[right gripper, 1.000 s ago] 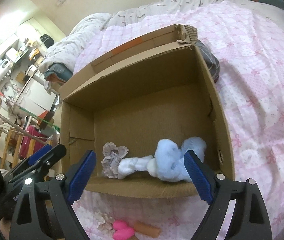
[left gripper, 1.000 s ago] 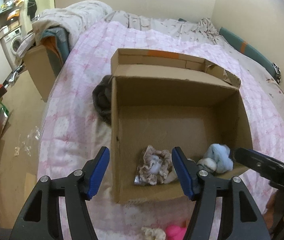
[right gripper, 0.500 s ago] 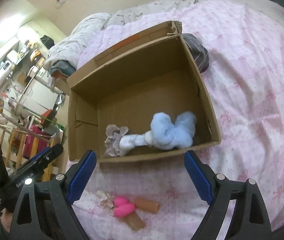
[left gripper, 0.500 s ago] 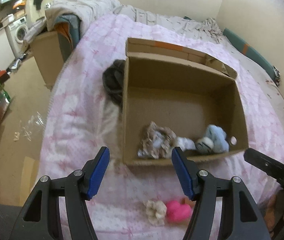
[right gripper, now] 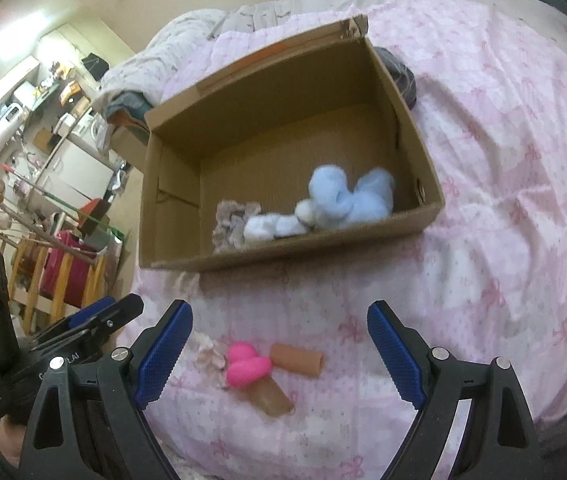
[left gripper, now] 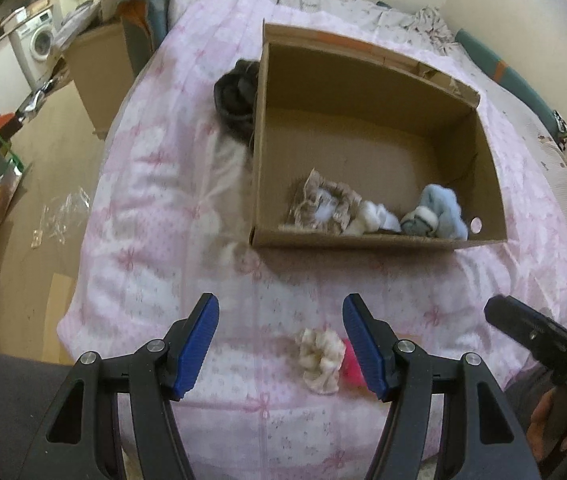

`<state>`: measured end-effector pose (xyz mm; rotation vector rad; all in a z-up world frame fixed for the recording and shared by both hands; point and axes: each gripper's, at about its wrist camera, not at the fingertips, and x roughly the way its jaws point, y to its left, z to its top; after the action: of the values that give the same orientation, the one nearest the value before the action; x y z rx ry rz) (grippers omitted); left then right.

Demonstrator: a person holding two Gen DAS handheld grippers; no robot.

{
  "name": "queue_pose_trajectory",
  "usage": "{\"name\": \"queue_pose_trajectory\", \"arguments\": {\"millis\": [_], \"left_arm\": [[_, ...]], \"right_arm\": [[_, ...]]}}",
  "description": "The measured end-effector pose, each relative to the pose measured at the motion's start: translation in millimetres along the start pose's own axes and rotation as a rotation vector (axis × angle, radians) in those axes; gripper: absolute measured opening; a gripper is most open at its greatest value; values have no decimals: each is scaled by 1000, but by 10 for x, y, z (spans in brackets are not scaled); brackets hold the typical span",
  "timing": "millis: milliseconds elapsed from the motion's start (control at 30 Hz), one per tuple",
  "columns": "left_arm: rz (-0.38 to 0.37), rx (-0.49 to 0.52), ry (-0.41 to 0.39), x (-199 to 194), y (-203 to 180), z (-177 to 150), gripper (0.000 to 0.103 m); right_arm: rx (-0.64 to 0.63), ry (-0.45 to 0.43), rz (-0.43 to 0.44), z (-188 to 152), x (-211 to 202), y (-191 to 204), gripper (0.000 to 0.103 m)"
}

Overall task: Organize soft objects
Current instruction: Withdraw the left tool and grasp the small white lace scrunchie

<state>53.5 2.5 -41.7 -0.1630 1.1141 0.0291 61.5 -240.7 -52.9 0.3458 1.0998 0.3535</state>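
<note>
Several soft objects are already placed in the cardboard box (left gripper: 375, 240) on the pink bedspread (left gripper: 155, 216): a beige frilly scrunchie (left gripper: 319, 204), a white fluffy piece (right gripper: 271, 227) and a light blue plush item (right gripper: 347, 198), all lying near the front wall of the box. The step in hand is judged to be the picking of the next items, which are not yet collected. Outside the box, in front of it, a cream scrunchie (left gripper: 320, 354), a pink heart-shaped item (right gripper: 246, 365) and two tan cylindrical pieces (right gripper: 297, 361) are seen close together on the bedspread.

The left gripper (left gripper: 281, 346) is held above the cream scrunchie, with its jaws moderately wide apart and nothing pressed between them; the scrunchie is seen just inside the right finger. The right gripper (right gripper: 279, 354) is held over the pink item and the tan pieces, its jaws wide apart and nothing gripped.

For the next move, a descent onto one item is probably needed, with the pads set on both sides before closing. As the items lie almost touching, care is called for so that only one is taken.
</note>
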Motion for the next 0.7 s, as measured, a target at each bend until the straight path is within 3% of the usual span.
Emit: {"name": "queue_pose_trajectory", "arguments": {"millis": [167, 433, 700], "left_arm": [[6, -46, 23, 82, 70, 28, 61], [-25, -80, 158, 426, 76, -17, 61], [-121, -62, 331, 790, -95, -157, 58]], "right_arm": [[-30, 41, -43, -90, 140, 28, 95], [1, 60, -68, -59, 308, -85, 95], [17, 71, -53, -32, 382, -112, 95]]}}
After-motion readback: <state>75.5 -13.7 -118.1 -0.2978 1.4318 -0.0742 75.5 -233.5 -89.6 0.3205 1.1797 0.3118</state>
